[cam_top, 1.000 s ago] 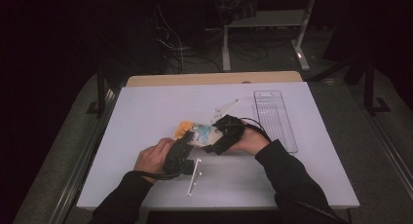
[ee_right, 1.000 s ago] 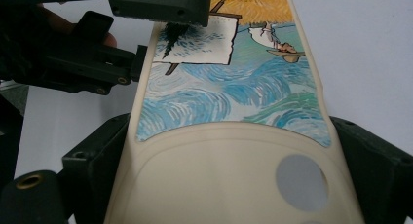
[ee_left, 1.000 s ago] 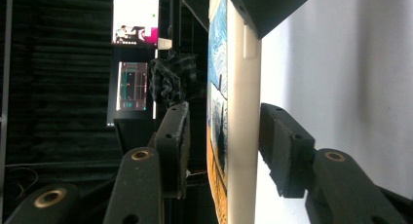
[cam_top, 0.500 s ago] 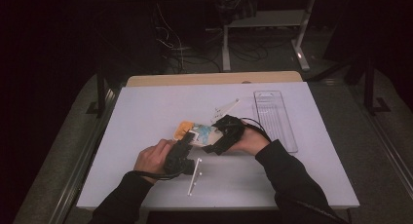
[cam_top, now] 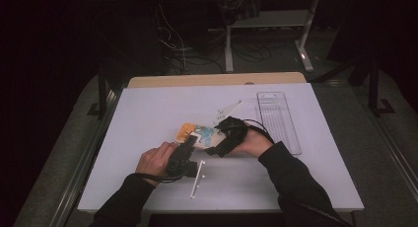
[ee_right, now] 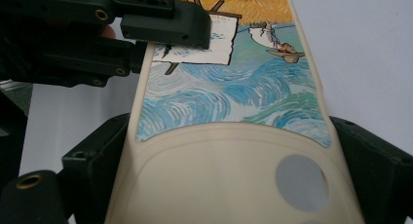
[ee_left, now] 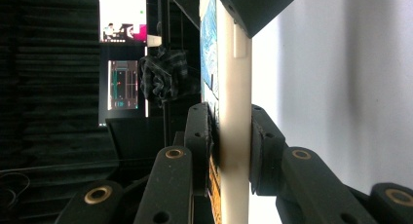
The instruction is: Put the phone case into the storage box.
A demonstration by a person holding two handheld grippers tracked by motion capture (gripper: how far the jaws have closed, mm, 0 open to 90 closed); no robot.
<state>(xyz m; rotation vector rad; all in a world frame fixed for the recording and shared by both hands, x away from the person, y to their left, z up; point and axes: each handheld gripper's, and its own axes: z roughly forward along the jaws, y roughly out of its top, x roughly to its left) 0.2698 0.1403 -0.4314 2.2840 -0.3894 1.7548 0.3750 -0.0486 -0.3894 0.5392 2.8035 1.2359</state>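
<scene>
A phone case [cam_top: 199, 134] sits between two hand-held grippers near the middle of a white table [cam_top: 148, 113]. In the high view its long axis runs across the table, the orange end toward the person's left and the blue end toward the right gripper [cam_top: 223, 142].

The right gripper holds that end by its long edges, jaws pressed to both sides, as the right gripper view shows [ee_right: 229, 185]. The left gripper [cam_top: 183, 150] comes in from below; its jaws have just been closing and now pinch the case through its thickness, one pad on the printed face and one on the back, seen edge-on in the left gripper view [ee_left: 233, 151].

A clear tray [cam_top: 278, 119] lies at the right of the table, a white strip [cam_top: 197, 179] near the front edge just beside the left gripper, and a small white piece [cam_top: 227, 109] behind the case. Beyond the table the room is dark, with cables [cam_top: 172, 39] on the floor and a white stand [cam_top: 268, 24].

The right gripper view shows the print [ee_right: 234, 87]: blue swirling waves, orange above, a cream rim and a round hole [ee_right: 299, 183]. The left gripper view shows lit screens [ee_left: 124, 58] in the dark room and a plaid cloth [ee_left: 163, 75].
</scene>
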